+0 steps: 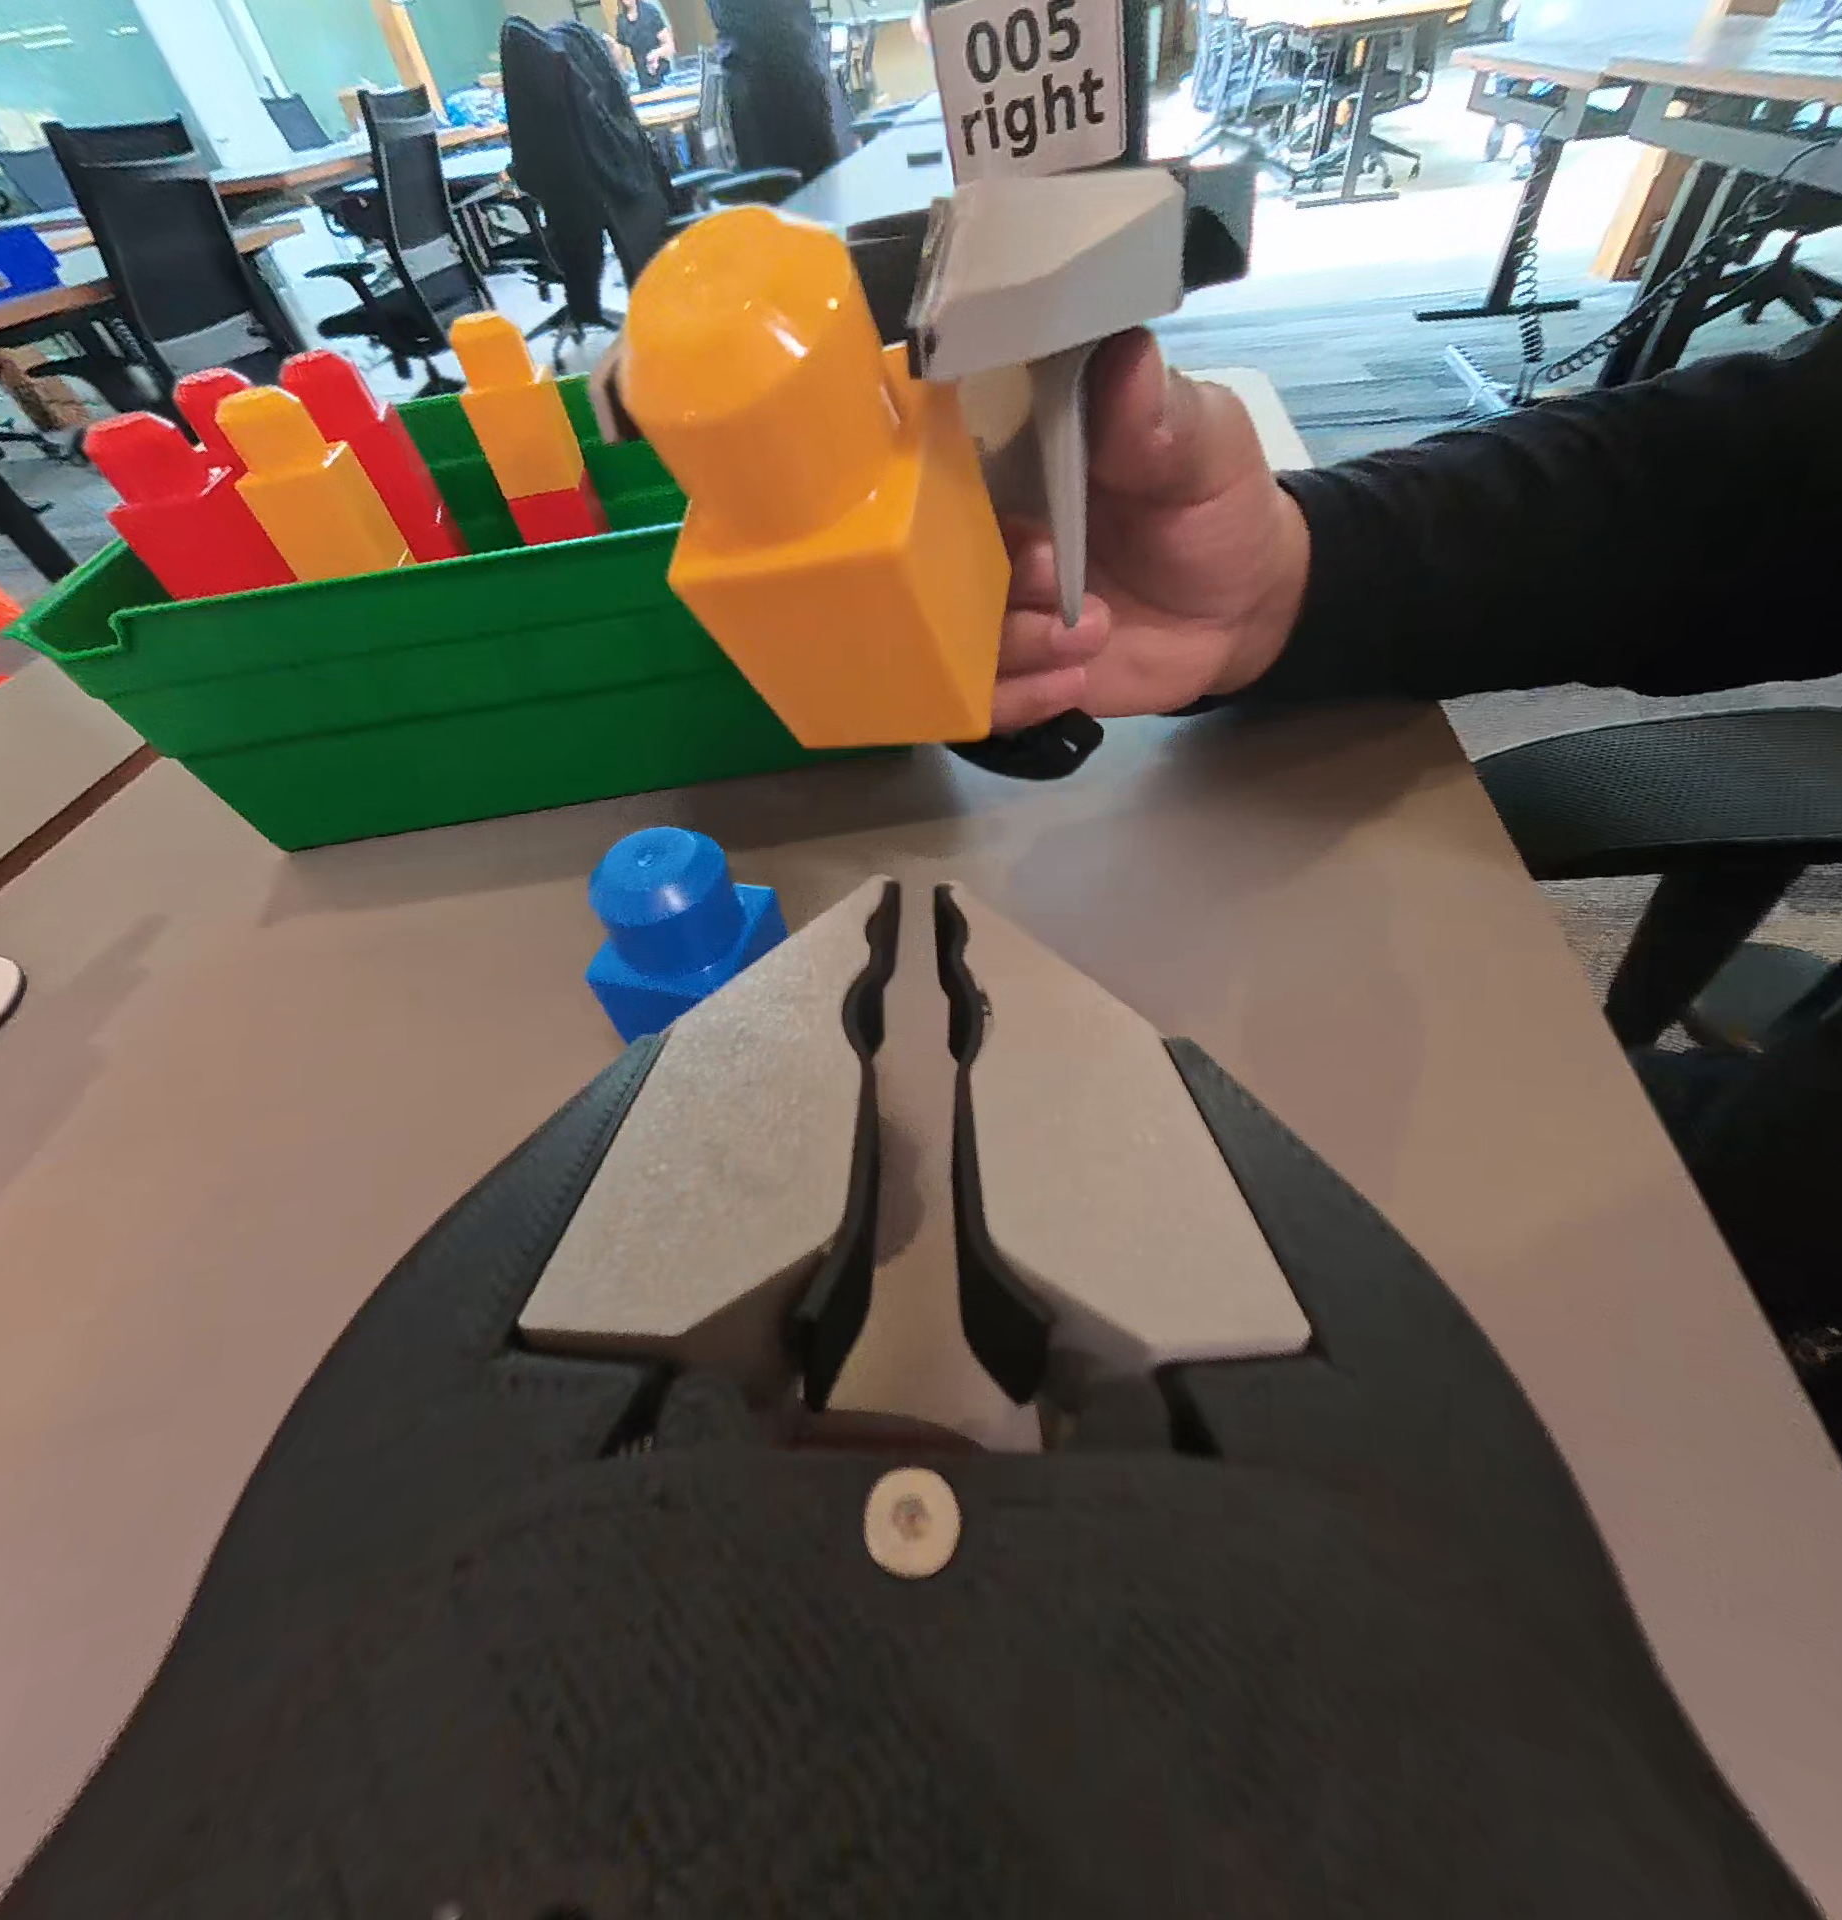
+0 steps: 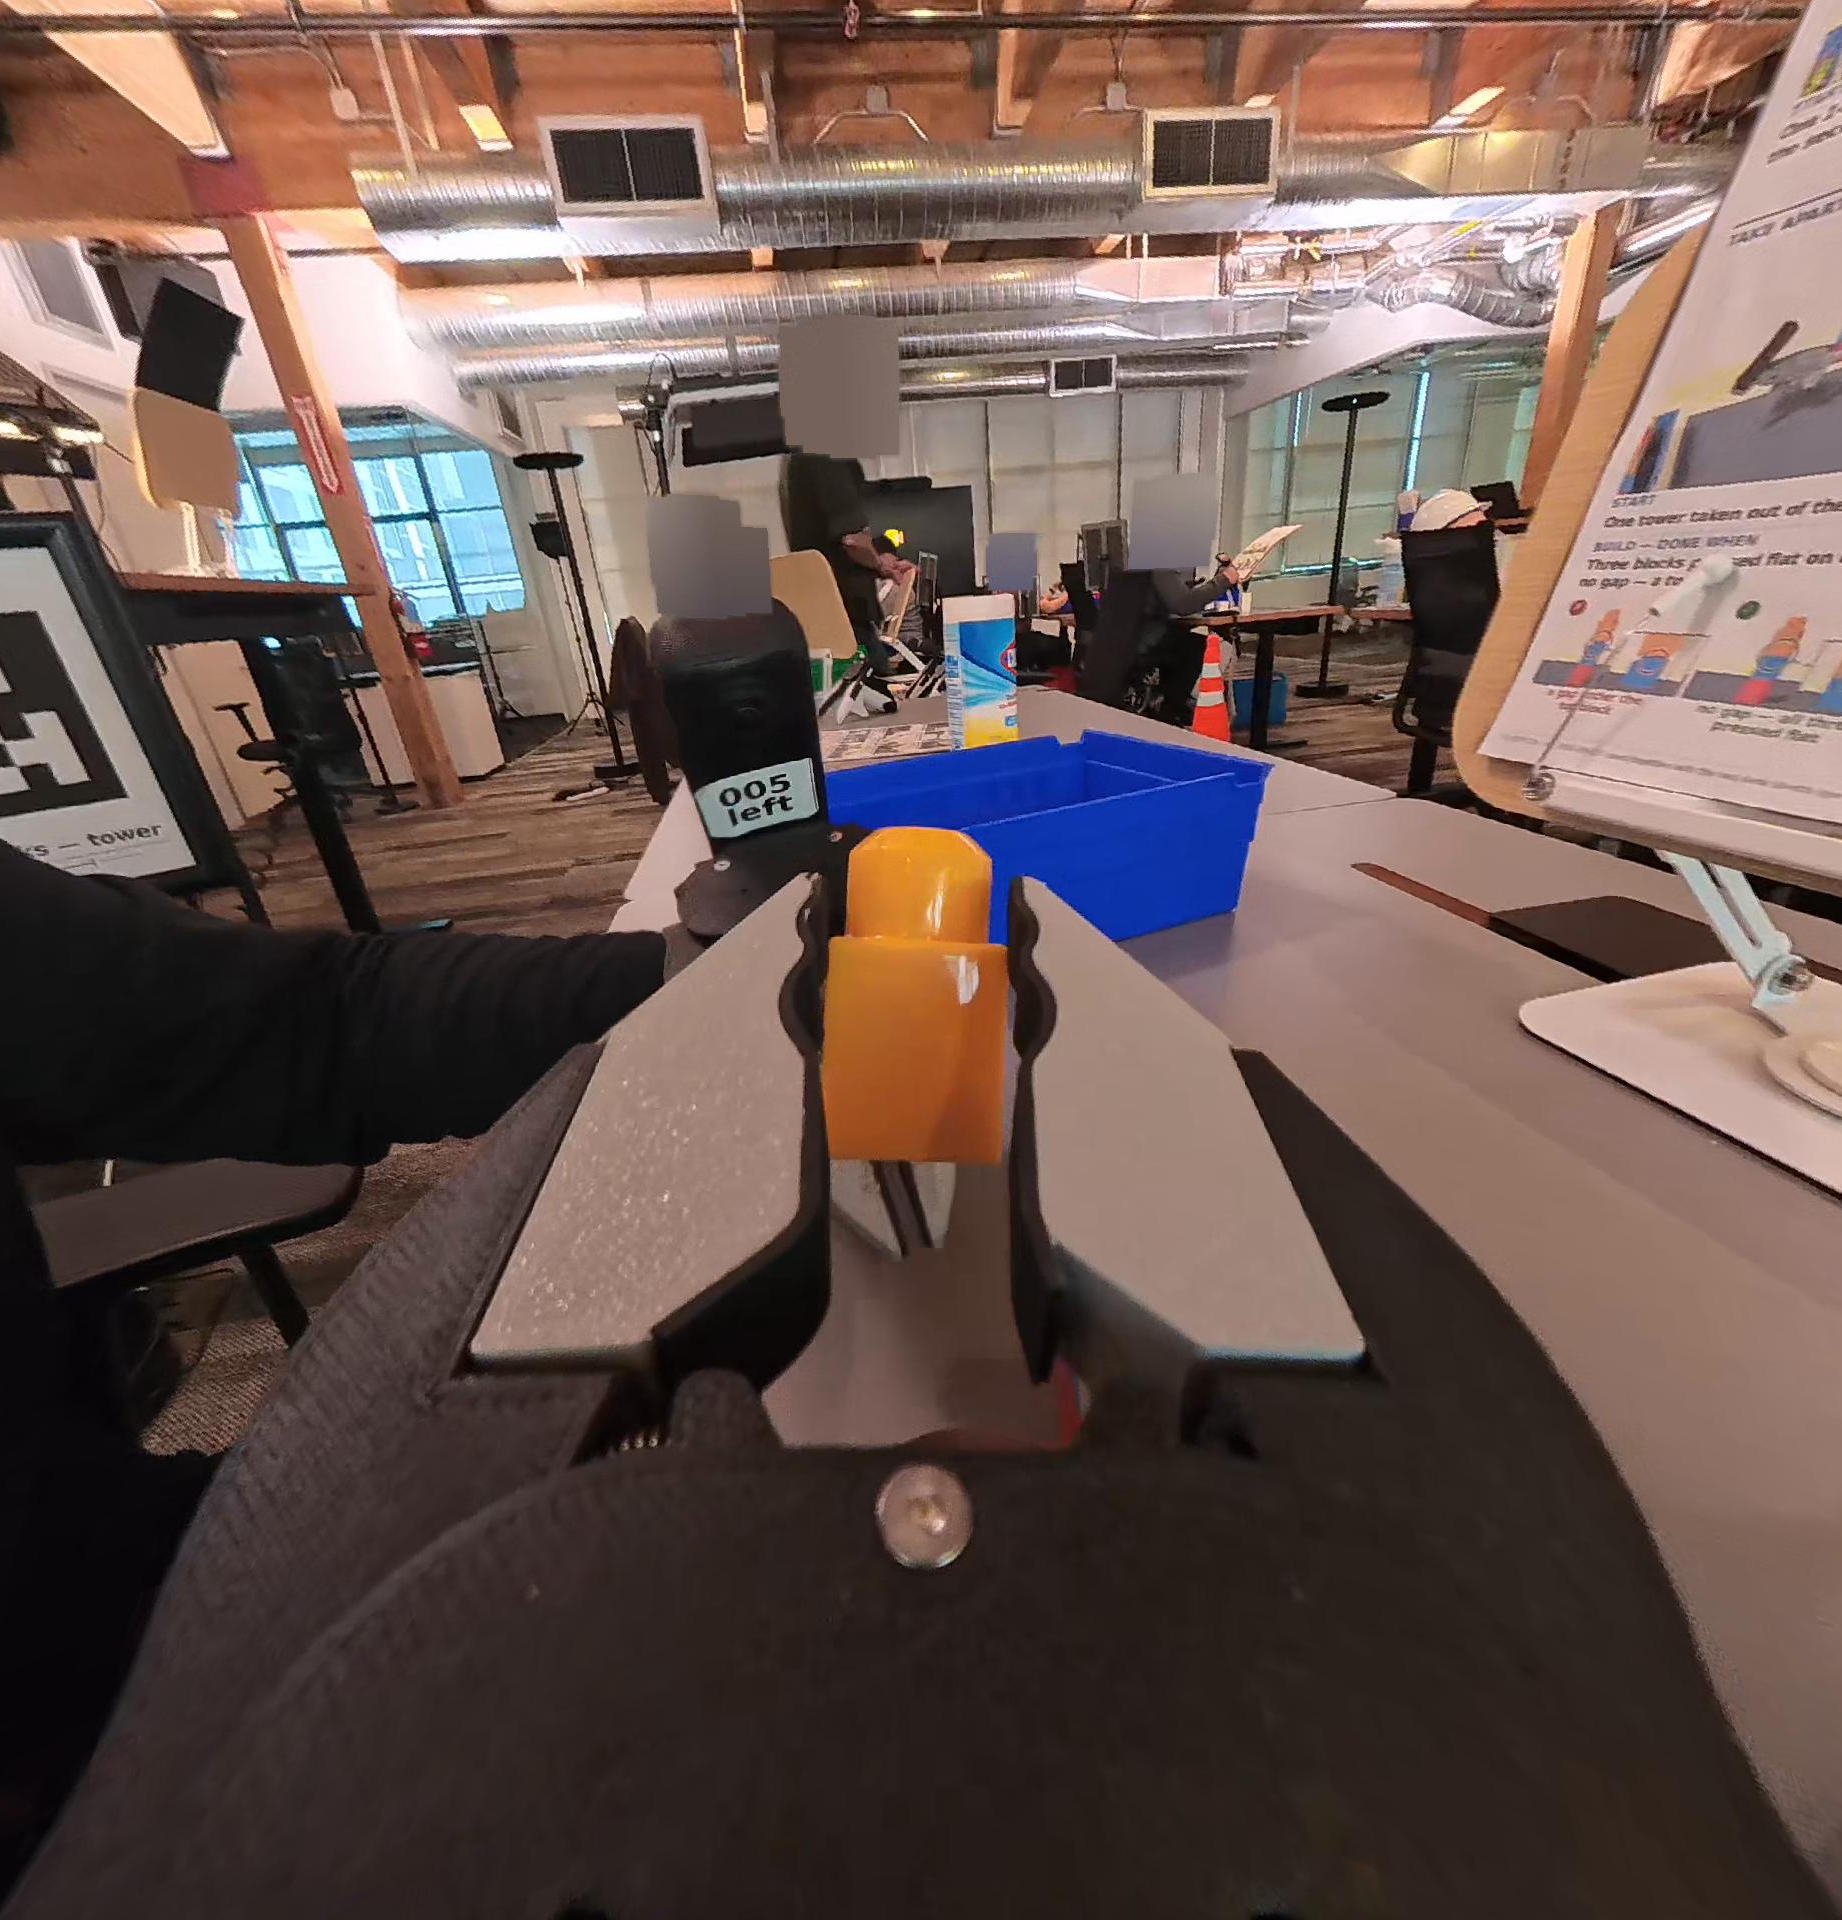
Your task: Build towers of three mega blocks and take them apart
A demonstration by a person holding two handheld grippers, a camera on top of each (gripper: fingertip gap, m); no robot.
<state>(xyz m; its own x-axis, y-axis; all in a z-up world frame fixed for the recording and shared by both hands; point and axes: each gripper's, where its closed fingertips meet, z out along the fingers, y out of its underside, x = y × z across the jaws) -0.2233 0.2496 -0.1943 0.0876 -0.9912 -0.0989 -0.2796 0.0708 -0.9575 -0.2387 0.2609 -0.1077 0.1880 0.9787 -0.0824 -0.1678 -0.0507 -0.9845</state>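
Orange block (image 1: 823, 499), single stud, glossy, held off the table and tilted, stud up and leaning left; the right wrist view shows it clamped at both sides. Blue block (image 1: 678, 951), single stud, stands upright on the grey table, alone, just in front of the green bin. Red and orange stacked towers (image 1: 304, 488) stand leaning inside that bin.
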